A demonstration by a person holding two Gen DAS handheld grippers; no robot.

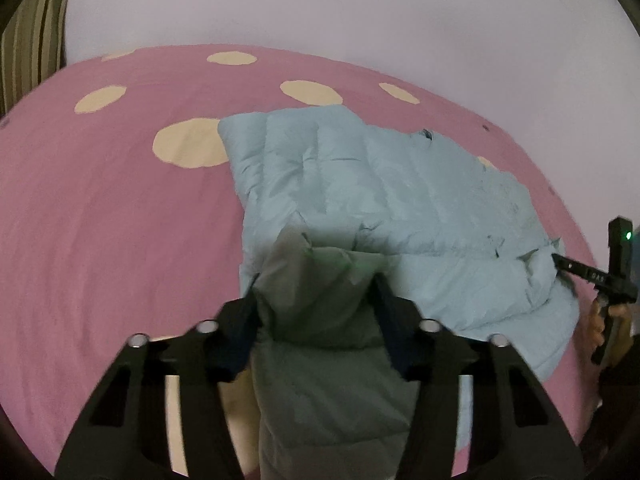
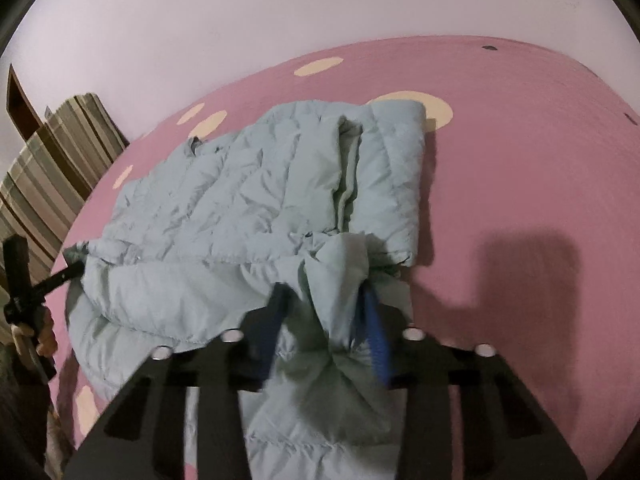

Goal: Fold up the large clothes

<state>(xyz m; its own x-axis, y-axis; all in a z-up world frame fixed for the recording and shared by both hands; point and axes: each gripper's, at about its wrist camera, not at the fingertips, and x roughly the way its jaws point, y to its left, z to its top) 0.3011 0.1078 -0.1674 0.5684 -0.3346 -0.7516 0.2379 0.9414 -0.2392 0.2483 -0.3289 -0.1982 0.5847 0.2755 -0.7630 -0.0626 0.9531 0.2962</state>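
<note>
left gripper (image 1: 316, 280) fingers clamp a thick jacket (image 1: 400, 200) fold; right gripper (image 2: 326, 304) pinches another bunch (bed (image 1: 100, 240) below).

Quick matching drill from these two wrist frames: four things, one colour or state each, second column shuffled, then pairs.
1. puffer jacket
2. bedsheet
3. left hand-held gripper
4. striped cushion

A. pink with cream dots
B. pale blue, quilted
C. brown and beige, at the bed's edge
D. shut on jacket fabric

Pairs: 1-B, 2-A, 3-D, 4-C
</note>
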